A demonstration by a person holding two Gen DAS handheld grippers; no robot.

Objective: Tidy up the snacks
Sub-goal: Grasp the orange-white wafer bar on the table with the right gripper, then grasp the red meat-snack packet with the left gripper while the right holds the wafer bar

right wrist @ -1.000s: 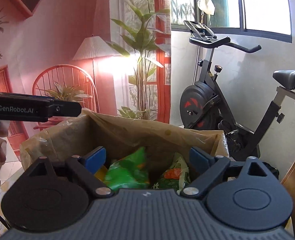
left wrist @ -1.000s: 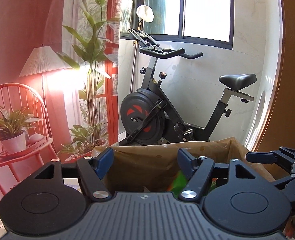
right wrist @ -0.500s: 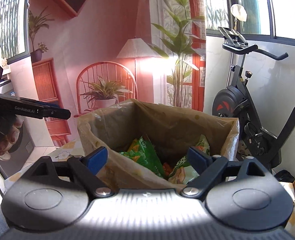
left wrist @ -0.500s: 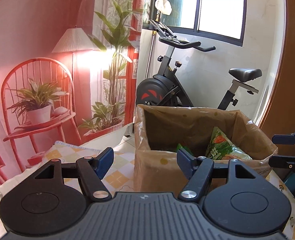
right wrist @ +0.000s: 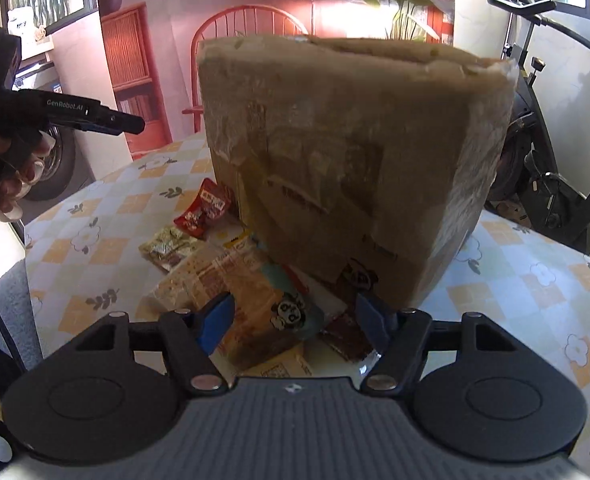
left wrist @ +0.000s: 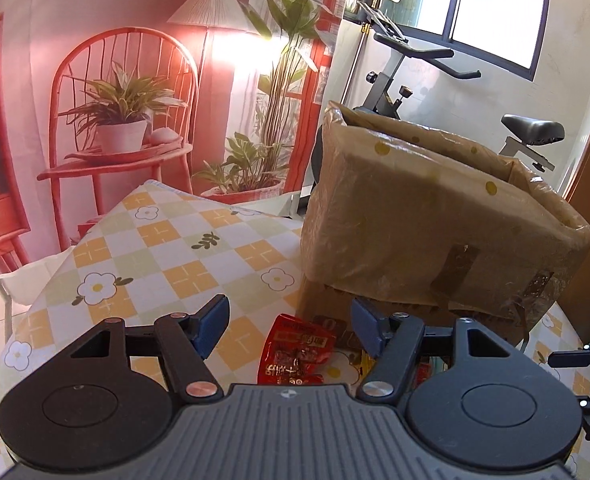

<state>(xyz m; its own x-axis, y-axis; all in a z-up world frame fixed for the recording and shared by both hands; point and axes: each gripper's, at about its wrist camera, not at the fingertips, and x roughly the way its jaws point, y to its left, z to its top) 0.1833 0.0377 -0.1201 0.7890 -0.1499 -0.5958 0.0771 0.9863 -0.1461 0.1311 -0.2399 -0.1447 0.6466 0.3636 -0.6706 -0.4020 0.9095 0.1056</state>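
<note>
From your left wrist camera, the left gripper (left wrist: 291,326) has its jaws apart, closing a little just now, with nothing pressed between them. Below the gap lies a red snack packet (left wrist: 295,354) on the checked tablecloth (left wrist: 167,256), just in front of the cardboard box (left wrist: 423,232). The box is wrapped in crinkled brown plastic with yellow dots; its inside is hidden from this angle. To the left the cloth lies bare out to the table's edge. The right gripper's tip shows at the far right, cut off.

From your right wrist camera, the right gripper (right wrist: 295,322) also stands apart, jaws just closing, gripping nothing. Beneath it sits a panda-printed packet (right wrist: 271,312) atop a heap of snack packets (right wrist: 199,264) against the box's near corner (right wrist: 347,168); a red packet (right wrist: 207,208) lies farther left. The heap's lowest packets are hard to tell apart. Bare cloth opens to the right.
</note>
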